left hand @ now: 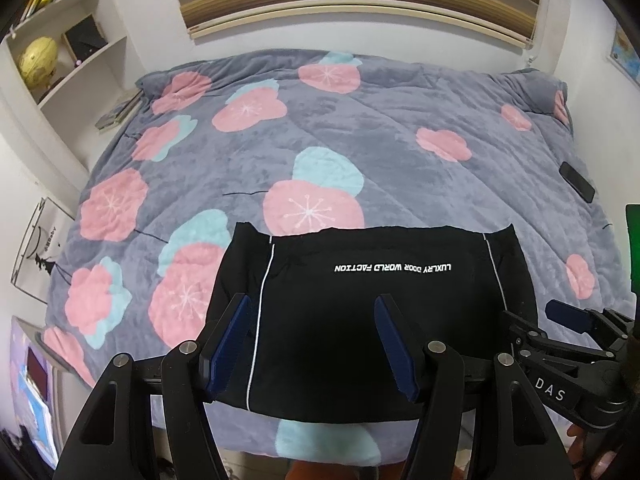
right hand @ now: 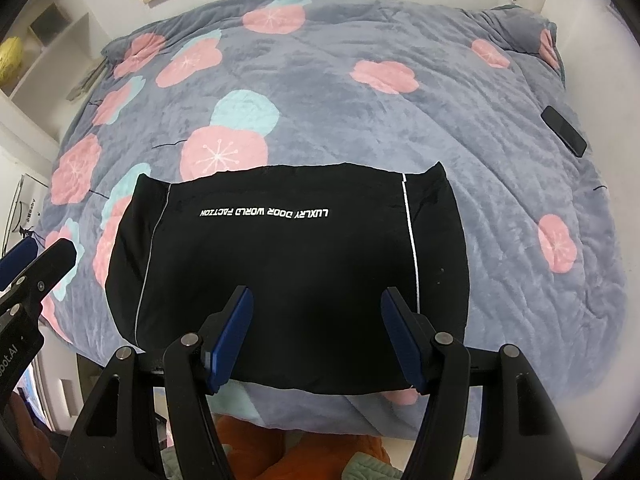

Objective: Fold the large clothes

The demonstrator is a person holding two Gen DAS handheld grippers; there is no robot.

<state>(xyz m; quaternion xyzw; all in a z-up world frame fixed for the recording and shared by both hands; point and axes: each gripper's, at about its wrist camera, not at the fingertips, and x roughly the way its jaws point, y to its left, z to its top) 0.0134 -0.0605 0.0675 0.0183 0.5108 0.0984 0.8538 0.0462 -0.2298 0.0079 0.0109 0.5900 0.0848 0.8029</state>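
Left wrist view: left gripper [left hand: 314, 344] open and empty above the near half of the folded black garment [left hand: 372, 320], which lies flat near the front edge of the flowered blanket [left hand: 360, 128]; a careless pinch risks catching only the top layer and spoiling the fold, or snagging the plush beneath. Right wrist view: right gripper [right hand: 317, 334] likewise spread wide, gripping nothing, garment [right hand: 288, 264] directly below and ahead of the fingers; likely trouble here is dragging it off the bed's near edge.

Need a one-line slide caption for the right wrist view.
Right gripper open above a folded black garment on a floral quilt; phone at the quilt's right edge.
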